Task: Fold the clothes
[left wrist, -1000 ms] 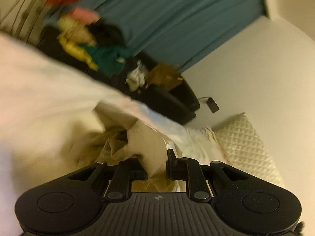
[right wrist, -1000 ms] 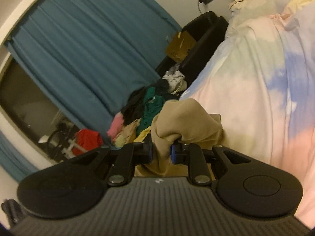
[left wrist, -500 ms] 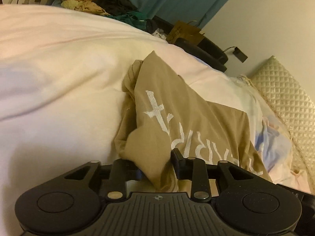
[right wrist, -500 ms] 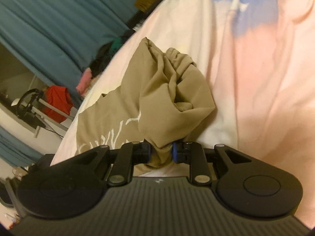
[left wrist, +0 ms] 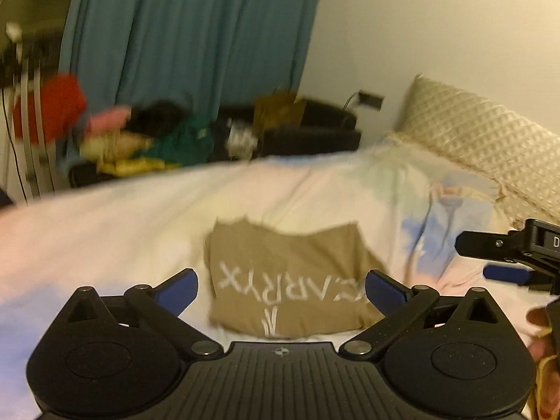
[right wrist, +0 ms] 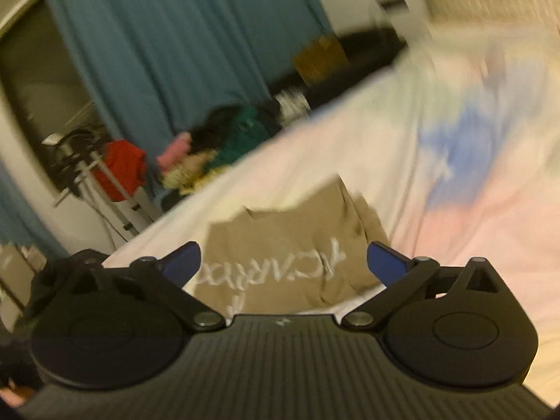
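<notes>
One folded tan shirt (left wrist: pixel 290 273) flat on pastel bedspread (left wrist: pixel 140 217)

Our left gripper (left wrist: pixel 281 288) is matte black plastic — ribbed housing, two round discs, silver pivot screws, blue pads on the fingers (left wrist: pixel 178 288); our right gripper (right wrist: pixel 284 262) matches — same ribs, same blue pads.

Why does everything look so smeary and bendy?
Right wrist view: strong motion blur smears the bedspread and curtain; the tan shirt lettering is barely readable. Left wrist view: sharper, shirt lettering is clearer, though the clothes pile is streaked. Both views: the fisheye lens bends edges; warm dim light.
</notes>
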Demonstrator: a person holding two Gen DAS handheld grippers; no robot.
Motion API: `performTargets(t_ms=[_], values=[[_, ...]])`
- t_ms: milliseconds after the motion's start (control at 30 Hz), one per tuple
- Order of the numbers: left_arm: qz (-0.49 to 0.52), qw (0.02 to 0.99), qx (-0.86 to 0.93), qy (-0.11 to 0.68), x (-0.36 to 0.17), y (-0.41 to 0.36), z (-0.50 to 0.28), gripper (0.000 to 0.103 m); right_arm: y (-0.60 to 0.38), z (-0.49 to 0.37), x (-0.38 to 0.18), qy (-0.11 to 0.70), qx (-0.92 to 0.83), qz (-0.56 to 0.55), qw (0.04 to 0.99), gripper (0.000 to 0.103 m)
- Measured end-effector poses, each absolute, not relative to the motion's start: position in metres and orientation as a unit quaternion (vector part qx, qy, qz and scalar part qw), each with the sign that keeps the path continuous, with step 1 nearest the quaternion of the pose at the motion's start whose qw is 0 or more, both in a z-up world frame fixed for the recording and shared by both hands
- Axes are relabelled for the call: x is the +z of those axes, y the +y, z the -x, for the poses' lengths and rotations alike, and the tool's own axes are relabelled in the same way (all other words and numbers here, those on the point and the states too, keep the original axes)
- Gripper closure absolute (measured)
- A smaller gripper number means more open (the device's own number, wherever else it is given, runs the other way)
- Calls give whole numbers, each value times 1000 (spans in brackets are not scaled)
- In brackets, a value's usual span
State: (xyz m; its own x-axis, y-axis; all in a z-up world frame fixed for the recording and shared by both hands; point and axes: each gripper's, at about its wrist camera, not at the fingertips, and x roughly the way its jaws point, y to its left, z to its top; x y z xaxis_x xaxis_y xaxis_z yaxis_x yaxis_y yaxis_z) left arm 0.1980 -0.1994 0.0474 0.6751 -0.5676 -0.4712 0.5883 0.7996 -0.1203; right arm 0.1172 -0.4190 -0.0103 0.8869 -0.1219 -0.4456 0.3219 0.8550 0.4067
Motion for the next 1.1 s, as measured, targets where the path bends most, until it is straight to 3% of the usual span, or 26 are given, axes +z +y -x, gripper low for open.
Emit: performTargets(t_ms=[200, 367, 667, 1100], values=[[-18, 930, -309, 198, 95, -174, -137, 0, -380, -68, 33, 172, -102, -186, 962, 0], [-4, 939, -288, 186, 106, -149, -89, 0, -358, -27, 44, 151, -92, -151, 973, 0], [7, 948, -269, 170, 91, -108, -23, 0, -325, 17, 16, 133, -76, -118, 981, 0], [-13, 955, -259, 147, 76, -96, -5, 0, -303, 19, -17, 128, -80, -82, 985, 0]])
